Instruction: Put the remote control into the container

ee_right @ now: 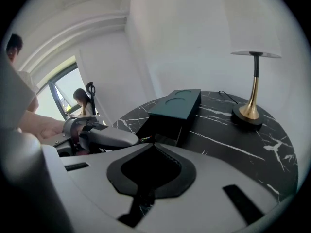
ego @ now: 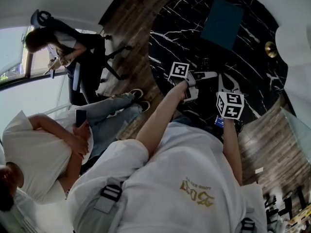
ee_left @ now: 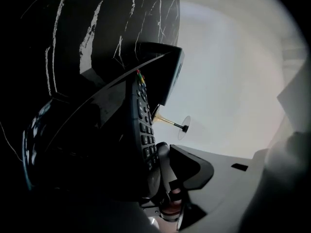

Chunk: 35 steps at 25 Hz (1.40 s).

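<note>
In the left gripper view the black remote control (ee_left: 142, 123) stands on its edge, its buttons facing right. My left gripper (ee_left: 151, 152) is shut on its near end, above the black marble table (ego: 252, 84). Just past the remote's far end is the dark teal container (ee_left: 167, 74), a box-shaped thing lying toward the far side of the table (ego: 222, 23). My right gripper (ee_right: 153, 147) is shut with nothing in it. It points at the container (ee_right: 177, 106) from beside the left gripper (ee_right: 99, 137). In the head view both grippers (ego: 206, 75) (ego: 225, 79) hover over the table's near half.
A gold-stemmed lamp (ee_right: 252, 89) stands on the table right of the container. Left of the table, on the wooden floor (ego: 129, 28), a seated person (ego: 43, 144) holds a phone. Another person (ego: 58, 45) sits farther off by the window.
</note>
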Each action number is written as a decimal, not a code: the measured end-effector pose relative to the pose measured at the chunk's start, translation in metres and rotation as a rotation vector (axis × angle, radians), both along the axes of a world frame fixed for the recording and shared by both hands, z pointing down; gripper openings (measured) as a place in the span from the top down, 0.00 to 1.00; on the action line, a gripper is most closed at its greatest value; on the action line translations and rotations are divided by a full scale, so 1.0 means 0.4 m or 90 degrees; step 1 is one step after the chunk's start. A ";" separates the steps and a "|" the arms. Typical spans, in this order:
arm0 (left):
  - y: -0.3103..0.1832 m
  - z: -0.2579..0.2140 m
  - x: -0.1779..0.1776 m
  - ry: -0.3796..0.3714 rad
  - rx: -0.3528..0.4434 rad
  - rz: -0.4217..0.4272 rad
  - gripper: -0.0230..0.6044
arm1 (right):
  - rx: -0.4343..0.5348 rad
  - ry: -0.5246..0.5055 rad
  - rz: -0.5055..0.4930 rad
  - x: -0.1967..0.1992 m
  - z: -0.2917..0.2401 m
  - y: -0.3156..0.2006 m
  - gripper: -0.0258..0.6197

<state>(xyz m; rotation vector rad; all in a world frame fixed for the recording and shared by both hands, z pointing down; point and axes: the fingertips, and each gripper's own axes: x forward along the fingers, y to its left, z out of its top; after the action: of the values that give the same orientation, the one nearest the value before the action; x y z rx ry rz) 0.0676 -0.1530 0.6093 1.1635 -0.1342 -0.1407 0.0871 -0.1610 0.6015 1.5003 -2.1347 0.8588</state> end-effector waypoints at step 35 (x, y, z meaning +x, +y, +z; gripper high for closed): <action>0.010 -0.004 -0.001 0.031 -0.010 -0.035 0.67 | -0.013 0.113 -0.150 -0.109 0.034 0.019 0.65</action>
<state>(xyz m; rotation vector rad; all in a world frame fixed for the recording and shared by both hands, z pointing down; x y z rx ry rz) 0.0671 -0.1489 0.6077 1.1403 -0.1242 -0.2169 0.0437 -0.1535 0.6149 1.2341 -2.1106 0.6389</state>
